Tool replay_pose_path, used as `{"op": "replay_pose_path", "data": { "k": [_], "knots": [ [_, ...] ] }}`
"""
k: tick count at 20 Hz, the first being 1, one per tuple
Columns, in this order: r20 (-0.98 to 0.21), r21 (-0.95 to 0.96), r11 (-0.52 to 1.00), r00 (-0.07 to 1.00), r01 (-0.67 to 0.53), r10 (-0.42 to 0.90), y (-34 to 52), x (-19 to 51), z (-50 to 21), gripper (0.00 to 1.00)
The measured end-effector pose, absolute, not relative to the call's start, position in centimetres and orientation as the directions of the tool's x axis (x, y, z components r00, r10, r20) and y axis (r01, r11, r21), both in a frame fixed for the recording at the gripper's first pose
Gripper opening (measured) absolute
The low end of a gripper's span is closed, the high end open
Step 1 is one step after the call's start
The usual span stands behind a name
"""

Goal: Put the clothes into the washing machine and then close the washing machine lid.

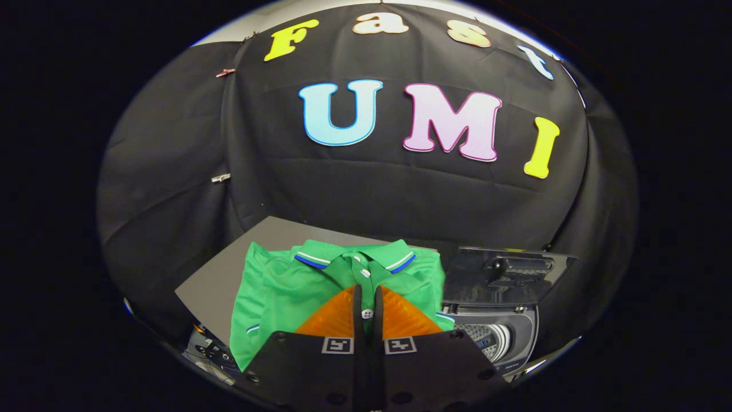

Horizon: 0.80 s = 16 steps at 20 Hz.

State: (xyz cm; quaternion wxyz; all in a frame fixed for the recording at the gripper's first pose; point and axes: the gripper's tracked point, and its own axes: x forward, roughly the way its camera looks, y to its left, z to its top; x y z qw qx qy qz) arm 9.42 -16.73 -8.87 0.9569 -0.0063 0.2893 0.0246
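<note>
Shirt (286,286): a green polo with a blue-and-white striped collar, folded, lying on a grey surface (229,274) in front of the black cloth wall. The hand-held gripper (368,309) sits over the shirt's front, its two fingers (334,317) drawn nearly together with only a thin slit between them. A strip of the button placket, with one white button, shows in that slit, so the fingers appear to pinch the fabric there. More buttons run up to the collar just beyond the fingertips. To the right of the shirt, just beside it, stands the washing machine (503,332) with its dark lid (503,274) raised; the drum opening shows below the lid.
</note>
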Motion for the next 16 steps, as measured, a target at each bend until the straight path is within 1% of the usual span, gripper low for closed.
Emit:
{"op": "replay_pose_path", "data": {
  "k": [3, 10, 14, 16],
  "knots": [
    [-0.560, -0.003, 0.999, 0.827, -0.045, 0.035, -21.5, 8.5, -8.5, 0.05],
    [-0.540, 0.046, 0.998, 0.842, 0.032, -0.002, -33.2, 7.3, -7.0, 0.05],
    [-0.542, 0.071, 0.995, 0.840, 0.076, -0.025, -38.6, 7.9, -7.8, 0.05],
    [-0.552, 0.074, 0.994, 0.834, 0.080, -0.026, -40.8, 8.1, -9.0, 0.05]
  ]
}}
